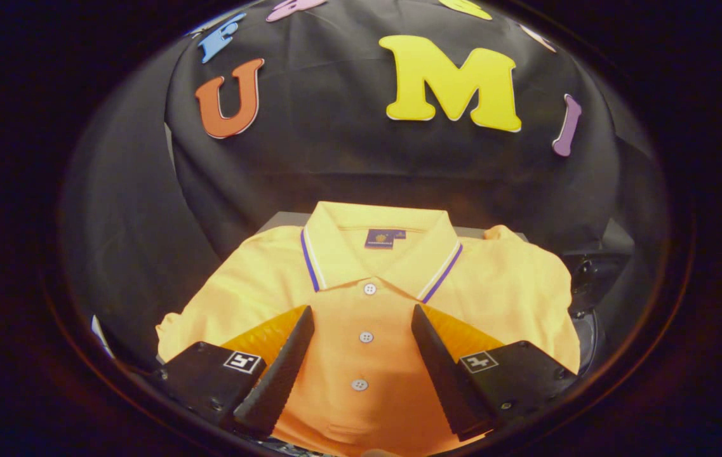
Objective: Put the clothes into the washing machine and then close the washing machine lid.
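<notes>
Hovering above the garment, the gripper [362,355] has its jaws spread wide apart, with nothing clamped between them. The polo shirt [367,304] lies folded directly below and ahead of the fingers, its buttoned placket [364,336] running up the gap between them.

Handling judgement: the shirt is knit fabric, light, soft and limp. It will sag and unfold once lifted, and a pinch on a single layer may drag the rest behind. A hold across the placket or at the collar [376,254], where the cloth is doubled and stiffer, should gather several layers and resist slipping. The fabric is not fragile; the buttons are the only hard parts.

Beyond the fingers, the collar stands at the far end of the shirt, toward the far edge of the surface [278,222], a grey strip of which shows at the far left corner. At the right edge sits a dark object [595,273] with a rounded part; it may belong to the washing machine, but this cannot be confirmed.

The near hem of the shirt is cut off beneath the fingers. The sleeves are folded under. The washing machine opening and lid cannot be made out.
</notes>
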Available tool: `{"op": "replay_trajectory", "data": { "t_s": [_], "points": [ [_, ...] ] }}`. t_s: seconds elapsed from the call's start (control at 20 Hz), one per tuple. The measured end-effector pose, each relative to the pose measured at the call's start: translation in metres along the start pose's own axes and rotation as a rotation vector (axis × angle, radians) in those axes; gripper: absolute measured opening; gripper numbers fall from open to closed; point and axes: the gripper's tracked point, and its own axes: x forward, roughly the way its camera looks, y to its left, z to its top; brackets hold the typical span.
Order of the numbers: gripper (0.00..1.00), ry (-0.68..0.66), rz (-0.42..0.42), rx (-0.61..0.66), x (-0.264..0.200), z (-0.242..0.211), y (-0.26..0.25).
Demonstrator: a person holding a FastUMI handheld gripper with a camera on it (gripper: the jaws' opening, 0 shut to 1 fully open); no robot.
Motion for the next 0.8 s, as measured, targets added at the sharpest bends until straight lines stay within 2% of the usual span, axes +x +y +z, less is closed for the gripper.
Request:
{"op": "replay_trajectory", "data": {
  "t_s": [0.25, 0.45, 0.65, 0.8],
  "points": [
    [0.97, 0.042, 0.017, -0.010, 0.000, -0.003, -0.001],
    [0.87, 0.106, 0.030, -0.051, -0.004, -0.005, -0.006],
    [0.59, 0.133, 0.084, -0.053, -0.004, -0.004, -0.016],
    [0.30, 0.141, 0.092, -0.031, -0.009, -0.007, -0.028]
  ]
}}
